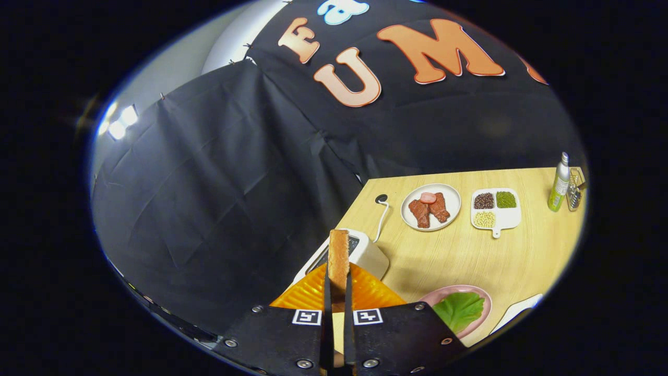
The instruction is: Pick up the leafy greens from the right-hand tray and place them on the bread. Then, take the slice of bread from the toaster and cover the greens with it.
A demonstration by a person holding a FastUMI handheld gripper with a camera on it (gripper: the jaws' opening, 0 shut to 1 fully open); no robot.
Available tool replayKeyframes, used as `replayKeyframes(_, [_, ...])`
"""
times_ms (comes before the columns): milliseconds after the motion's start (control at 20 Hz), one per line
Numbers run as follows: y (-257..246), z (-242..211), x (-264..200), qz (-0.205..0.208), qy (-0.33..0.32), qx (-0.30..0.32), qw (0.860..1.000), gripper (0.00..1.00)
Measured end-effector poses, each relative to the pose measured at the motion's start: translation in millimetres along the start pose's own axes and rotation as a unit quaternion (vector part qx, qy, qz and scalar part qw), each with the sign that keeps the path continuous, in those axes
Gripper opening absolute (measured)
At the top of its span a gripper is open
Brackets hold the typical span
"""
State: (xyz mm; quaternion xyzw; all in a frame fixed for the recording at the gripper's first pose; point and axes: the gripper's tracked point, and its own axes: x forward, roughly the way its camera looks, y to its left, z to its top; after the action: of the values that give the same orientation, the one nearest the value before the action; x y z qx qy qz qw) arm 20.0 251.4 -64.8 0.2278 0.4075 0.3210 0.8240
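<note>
Bread (338, 256) stands on edge between the fingers, and the gripper (338, 292) is closed tight on it, both fingers pressing its flat faces, the slice held up clear of the desk (522, 256). Just beyond it sits the toaster (365, 253), near the desk's left edge, its slot showing dark beside the slice. Below the slice lies an orange ribbed tray (365, 295), partly hidden by the gripper body. To the right of the fingers a pink plate (477, 318) holds one green leaf (459, 309), lying flat in it. A white item (516, 310) pokes in at the near right edge; what it is I cannot tell. Further back, toward the desk's far edge, a white round plate (453, 201) carries brown meat pieces (429, 210) with a pink slice on top. Beside it a white divided dish (514, 216) has three compartments: dark beans, green beans, pale beans. At the far right corner a green bottle (559, 183) stands upright, just beside a small rack (575, 190). A white cable (384, 214) runs from a black plug toward the toaster.
</note>
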Motion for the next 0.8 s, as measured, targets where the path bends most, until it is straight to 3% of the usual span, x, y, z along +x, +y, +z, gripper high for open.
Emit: replayKeyframes(800, [-71,-56,-23,0.015,-0.014,0.046,0.999,0.08])
